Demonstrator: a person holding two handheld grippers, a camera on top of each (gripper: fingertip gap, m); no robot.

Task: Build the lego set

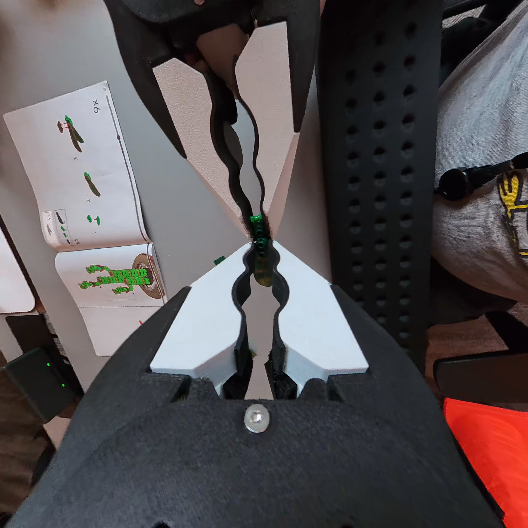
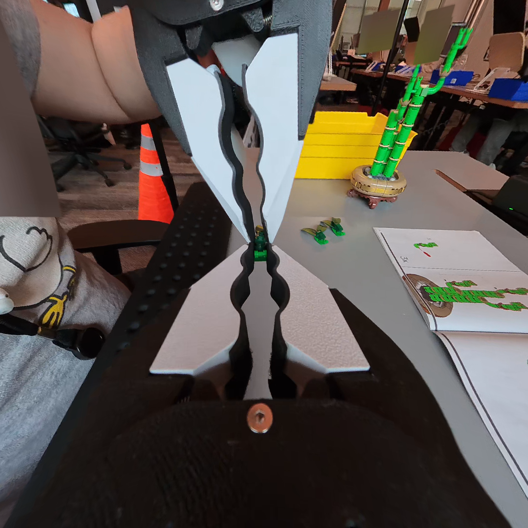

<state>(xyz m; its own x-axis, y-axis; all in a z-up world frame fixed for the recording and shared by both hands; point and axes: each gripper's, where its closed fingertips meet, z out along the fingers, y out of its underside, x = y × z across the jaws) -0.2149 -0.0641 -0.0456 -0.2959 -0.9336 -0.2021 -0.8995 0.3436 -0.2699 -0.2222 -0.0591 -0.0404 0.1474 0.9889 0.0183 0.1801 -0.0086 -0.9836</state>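
At frame centre, the left gripper (image 1: 261,245) and right gripper (image 2: 260,250) meet tip to tip, both clenched on one small green leaf assembly (image 2: 259,248). Upper right, the bamboo model (image 2: 400,137) stands largely built on the tabletop (image 2: 371,314); two finished leaf assemblies (image 2: 324,230) lie nearby, so more probably remain.

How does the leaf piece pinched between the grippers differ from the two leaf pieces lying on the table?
The held leaf piece is up in the air, clamped tip to tip between the left gripper and the right gripper; the two loose leaf pieces rest on the grey table, untouched. The held one is mostly hidden by the fingers; the loose ones show whole. All have olive leaves on green bricks.
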